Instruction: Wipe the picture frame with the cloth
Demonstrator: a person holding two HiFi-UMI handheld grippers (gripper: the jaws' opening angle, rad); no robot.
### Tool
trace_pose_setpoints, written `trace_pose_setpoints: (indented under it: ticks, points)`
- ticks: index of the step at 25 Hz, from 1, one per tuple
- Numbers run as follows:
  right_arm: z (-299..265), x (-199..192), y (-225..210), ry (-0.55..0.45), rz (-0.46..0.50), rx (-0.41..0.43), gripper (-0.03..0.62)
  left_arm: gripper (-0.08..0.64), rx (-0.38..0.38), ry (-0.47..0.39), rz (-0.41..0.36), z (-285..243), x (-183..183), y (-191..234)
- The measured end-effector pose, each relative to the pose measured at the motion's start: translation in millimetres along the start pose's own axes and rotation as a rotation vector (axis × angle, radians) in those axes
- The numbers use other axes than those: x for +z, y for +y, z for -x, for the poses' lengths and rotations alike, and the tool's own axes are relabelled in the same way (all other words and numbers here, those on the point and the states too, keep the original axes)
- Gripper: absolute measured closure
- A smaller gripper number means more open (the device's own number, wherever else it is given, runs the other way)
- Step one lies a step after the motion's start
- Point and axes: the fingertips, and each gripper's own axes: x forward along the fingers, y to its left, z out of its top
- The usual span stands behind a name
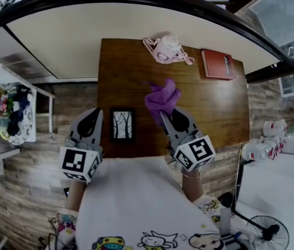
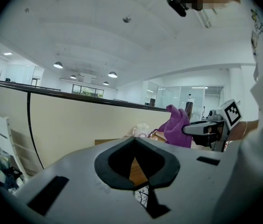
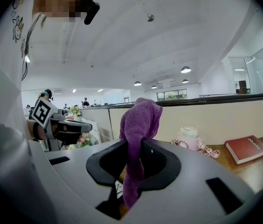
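Head view, cloth (image 1: 161,98) clamped in right gripper (image 1: 164,114) jaws

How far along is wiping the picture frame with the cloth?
Done: the right claw is shut on the purple cloth. In hand: the cloth is held up beside the picture frame, apart from it. To do: the wiping itself, it seems; the left claw is shut and empty.

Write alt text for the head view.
The right gripper holds a purple cloth above a wooden table, right of a picture frame lying on it. The left gripper, shut and empty, hovers left of the frame; a pink container and red book sit behind.
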Motion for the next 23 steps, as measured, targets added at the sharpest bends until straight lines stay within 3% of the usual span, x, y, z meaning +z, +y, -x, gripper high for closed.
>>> trace_pose_setpoints:
  ticks: [23]
  points:
    - [10.0, -6.9, 0.3, -0.001, 0.010, -0.029, 0.532, 0.557, -0.046, -0.009, -0.051, -0.3, 1.7, -0.9]
